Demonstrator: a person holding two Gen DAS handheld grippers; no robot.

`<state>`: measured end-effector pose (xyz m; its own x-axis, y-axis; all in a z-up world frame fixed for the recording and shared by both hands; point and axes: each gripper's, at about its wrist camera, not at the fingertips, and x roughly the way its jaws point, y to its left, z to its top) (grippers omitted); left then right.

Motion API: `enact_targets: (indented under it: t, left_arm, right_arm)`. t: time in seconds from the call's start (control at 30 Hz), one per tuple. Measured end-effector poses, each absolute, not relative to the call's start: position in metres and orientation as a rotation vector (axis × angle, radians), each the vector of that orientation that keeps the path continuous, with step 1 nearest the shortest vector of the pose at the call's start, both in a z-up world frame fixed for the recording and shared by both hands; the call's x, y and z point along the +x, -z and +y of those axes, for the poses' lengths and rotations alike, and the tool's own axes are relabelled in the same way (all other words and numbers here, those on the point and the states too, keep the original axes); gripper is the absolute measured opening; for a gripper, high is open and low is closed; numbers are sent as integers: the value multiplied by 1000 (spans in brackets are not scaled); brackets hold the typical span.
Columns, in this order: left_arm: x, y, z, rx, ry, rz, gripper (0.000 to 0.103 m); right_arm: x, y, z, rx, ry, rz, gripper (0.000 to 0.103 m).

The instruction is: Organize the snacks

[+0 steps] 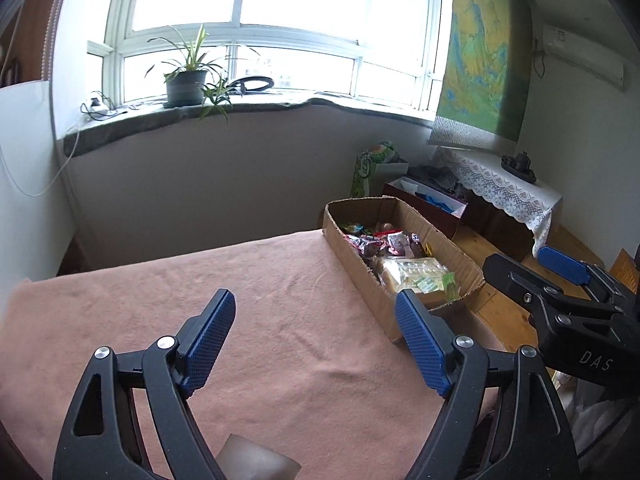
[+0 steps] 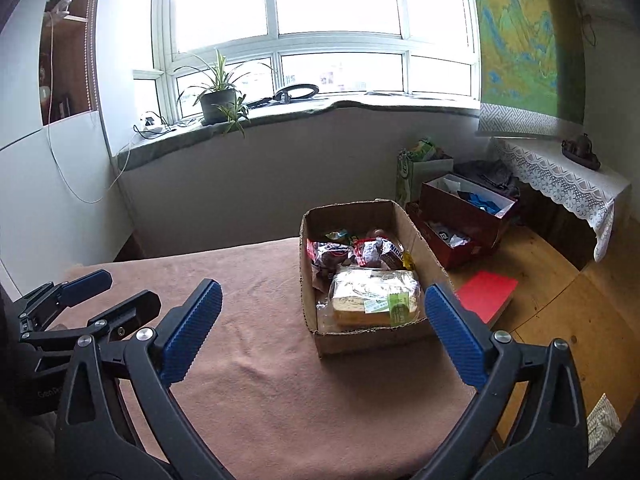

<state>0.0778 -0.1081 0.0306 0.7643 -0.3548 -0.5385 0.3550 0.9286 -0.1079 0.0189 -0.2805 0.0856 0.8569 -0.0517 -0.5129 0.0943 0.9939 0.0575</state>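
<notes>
From the left wrist, the left gripper [image 1: 314, 306] hung spread and empty over the pink cloth [image 1: 240, 300], the cardboard box [image 1: 360, 272] of snacks at the table's far right corner. From the right wrist, the right gripper [image 2: 322, 304] gaped empty too; a bagged loaf [image 2: 374, 298] lay nearest, the wrappers [image 2: 348, 254] behind it perhaps chocolate bars, too small to read.

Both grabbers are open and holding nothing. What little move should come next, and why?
Probably the right hand-held gripper should ease forward over the cardboard box toward the bread loaf bag. Both hand-held grippers are open and empty, the left hand-held gripper faces mostly bare blanket, and the loaf lies nearest and on top of the snacks.
</notes>
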Motion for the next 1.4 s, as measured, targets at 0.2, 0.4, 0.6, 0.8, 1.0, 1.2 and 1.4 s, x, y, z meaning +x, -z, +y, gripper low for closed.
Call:
enact_targets:
  t: [0.2, 0.4, 0.6, 0.8, 1.0, 1.2, 1.4]
  left_arm:
    - [71, -30, -98, -4, 368, 590, 82]
    - [71, -29, -93, 1, 342, 590, 82]
    - [70, -26, -93, 8, 344, 598, 82]
    - [69, -24, -91, -1, 342, 607, 82]
    - [70, -23, -87, -9, 334, 614, 82]
    - [69, -21, -86, -13, 331, 619, 82]
    - [68, -22, -85, -17, 329, 618, 82]
  right_arm:
    - [18, -83, -276, 79, 68, 550, 103]
    - [17, -83, -276, 79, 74, 548, 103]
    - [16, -84, -274, 74, 67, 550, 103]
    - [17, -83, -271, 70, 58, 556, 103]
    - [18, -81, -267, 68, 55, 562, 103]
    - [19, -78, -264, 67, 46, 567, 103]
    - [18, -78, -264, 67, 44, 566, 103]
